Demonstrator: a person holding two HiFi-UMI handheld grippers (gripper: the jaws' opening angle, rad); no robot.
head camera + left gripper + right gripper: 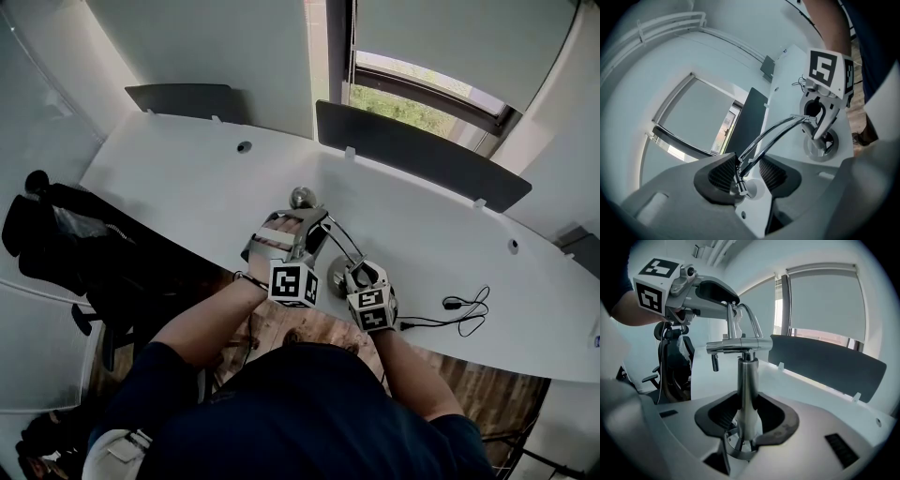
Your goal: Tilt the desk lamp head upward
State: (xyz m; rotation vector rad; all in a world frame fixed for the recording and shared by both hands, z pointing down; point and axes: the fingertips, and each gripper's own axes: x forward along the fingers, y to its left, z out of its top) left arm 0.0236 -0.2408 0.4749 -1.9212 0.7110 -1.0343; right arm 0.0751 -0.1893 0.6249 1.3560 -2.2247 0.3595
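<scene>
desk lamp | chrome, upright post | twin curved arm rods

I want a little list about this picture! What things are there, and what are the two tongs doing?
place: white desk by a window
lamp: shiny metal, with an upright post and curved arm rods
left tongs: open, the arm rods run between the pads
right tongs: shut on the post, low down near the base
also there: black cable on the desk, dark chair beside it
</scene>
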